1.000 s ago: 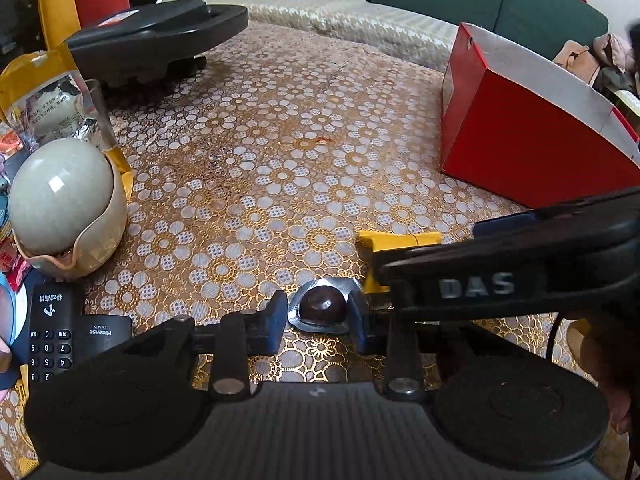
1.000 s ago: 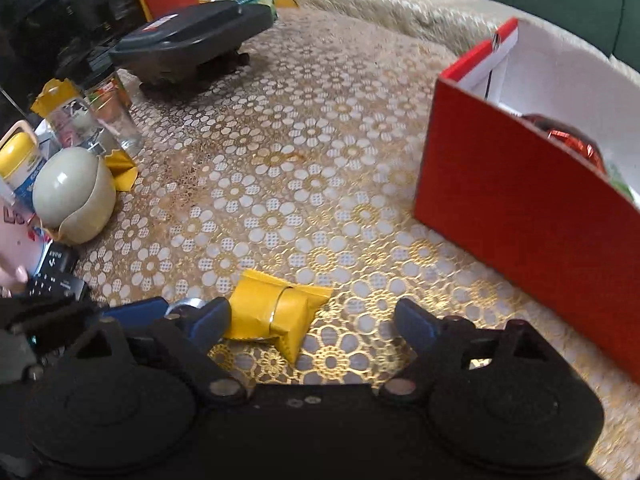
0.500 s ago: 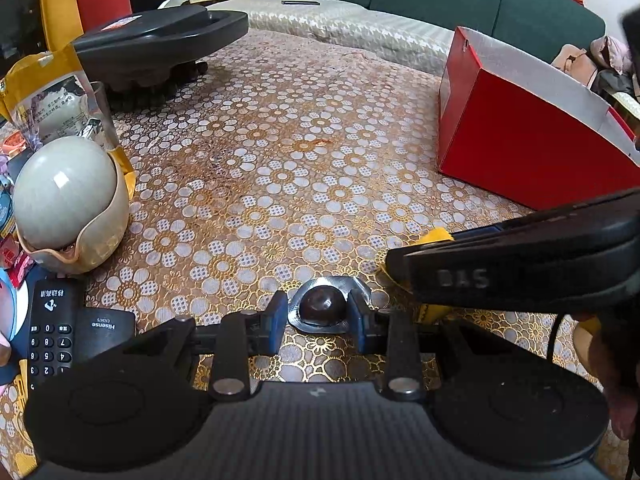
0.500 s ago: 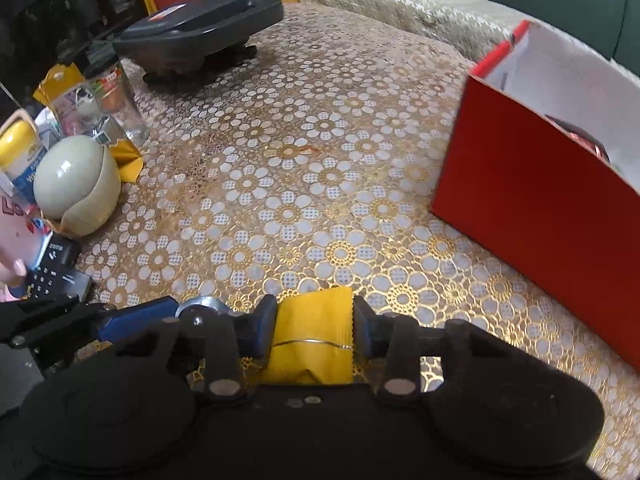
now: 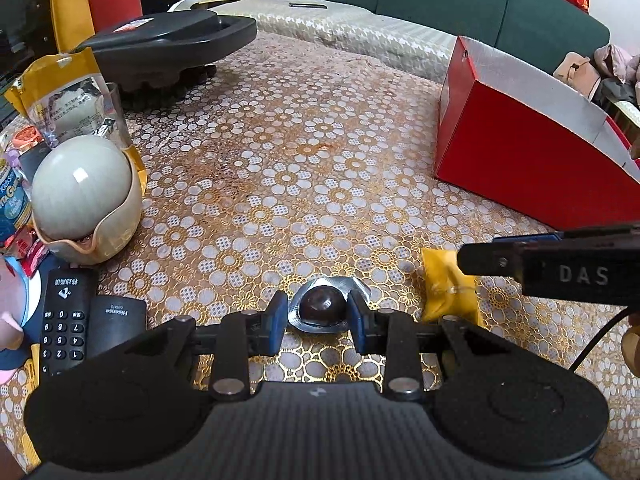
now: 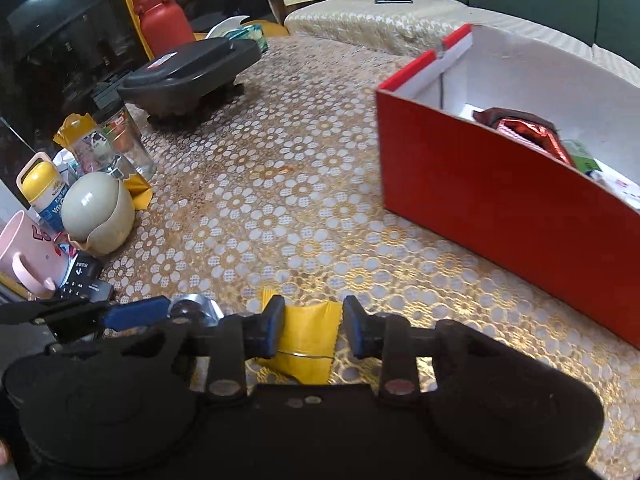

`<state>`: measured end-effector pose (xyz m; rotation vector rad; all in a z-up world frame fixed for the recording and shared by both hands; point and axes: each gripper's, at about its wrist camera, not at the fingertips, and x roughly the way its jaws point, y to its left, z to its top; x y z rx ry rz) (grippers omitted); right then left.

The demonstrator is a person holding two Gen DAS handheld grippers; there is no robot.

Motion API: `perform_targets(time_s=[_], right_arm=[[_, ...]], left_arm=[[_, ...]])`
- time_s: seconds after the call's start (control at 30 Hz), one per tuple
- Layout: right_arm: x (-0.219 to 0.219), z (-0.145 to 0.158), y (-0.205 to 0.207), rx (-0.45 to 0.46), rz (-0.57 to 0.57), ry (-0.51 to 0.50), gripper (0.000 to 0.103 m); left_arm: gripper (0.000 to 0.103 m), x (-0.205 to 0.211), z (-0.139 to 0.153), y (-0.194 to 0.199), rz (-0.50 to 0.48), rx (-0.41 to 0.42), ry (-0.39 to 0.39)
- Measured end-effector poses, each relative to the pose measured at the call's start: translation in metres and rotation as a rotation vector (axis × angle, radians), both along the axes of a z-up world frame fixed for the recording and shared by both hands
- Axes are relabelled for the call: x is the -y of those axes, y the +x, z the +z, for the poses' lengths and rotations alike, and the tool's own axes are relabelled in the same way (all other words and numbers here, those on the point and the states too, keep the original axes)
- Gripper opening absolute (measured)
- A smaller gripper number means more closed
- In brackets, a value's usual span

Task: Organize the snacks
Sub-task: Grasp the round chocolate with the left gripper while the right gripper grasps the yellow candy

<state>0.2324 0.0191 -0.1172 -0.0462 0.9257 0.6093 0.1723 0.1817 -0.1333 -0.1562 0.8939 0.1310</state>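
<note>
My left gripper [image 5: 320, 318] is shut on a dark chocolate ball in a silver foil cup [image 5: 322, 306], low over the gold flowered tablecloth. To its right, my right gripper [image 6: 314, 326] is closing its jaws on a yellow snack packet [image 6: 310, 332], and both blue pads press its sides. In the left wrist view the yellow packet [image 5: 448, 288] hangs under the right gripper's black body. The red box [image 6: 500, 200] with a white inside stands at the right and holds a red foil snack [image 6: 528, 132] and other packets.
A black lidded appliance [image 5: 160, 44] sits at the back left. Along the left edge are an egg-shaped ceramic holder [image 5: 80, 200], a glass jar [image 6: 132, 148], a pink mug [image 6: 24, 252] and a black handset [image 5: 64, 332]. A green sofa lies behind the table.
The right gripper's wide jaws came down around the yellow packet and closed on it, then carried it a little rightward. The left gripper kept still with the chocolate.
</note>
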Motion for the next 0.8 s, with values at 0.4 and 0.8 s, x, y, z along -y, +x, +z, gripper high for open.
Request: perform_targets(time_s=[0.4,0.8], right_arm=[[-0.012,-0.012,0.004,-0.082,0.060,-0.056,0.034],[-0.045,-0.021,0.008,-0.001,0.080,-0.166,0.053]], left_arm=[[0.031,-0.004,0.005,-0.007,0.017,0.010,-0.015],[0.031,-0.011,0.000,-0.006,0.030,0.005,-0.035]])
